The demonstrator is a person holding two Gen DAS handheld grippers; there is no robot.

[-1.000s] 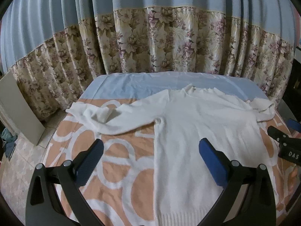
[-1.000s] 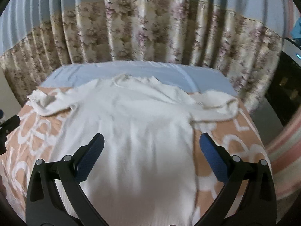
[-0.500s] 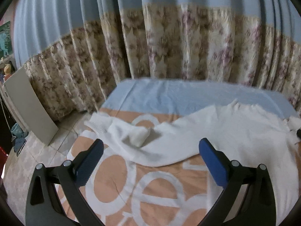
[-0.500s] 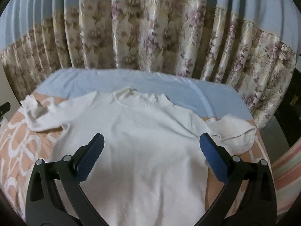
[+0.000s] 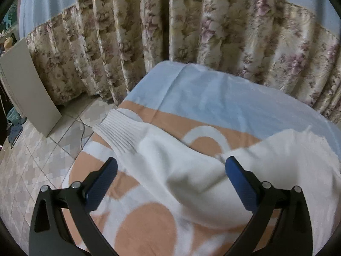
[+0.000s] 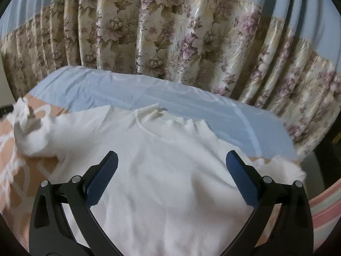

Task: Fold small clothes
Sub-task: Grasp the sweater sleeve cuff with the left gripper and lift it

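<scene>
Floral curtains [image 5: 213, 38] hang behind the bed [image 5: 213, 98]; a pale board [image 5: 27, 85] leans over the tiled floor [image 5: 32, 153].

The sweater [image 6: 170, 183] lies flat on the bed [image 6: 149, 95], neck toward the far curtain [image 6: 170, 32], sleeves [image 5: 170, 166] out left and right.

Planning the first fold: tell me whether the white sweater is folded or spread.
Spread, not folded: the white sweater lies flat on the bed, its left sleeve stretched outward, rumpled.
</scene>
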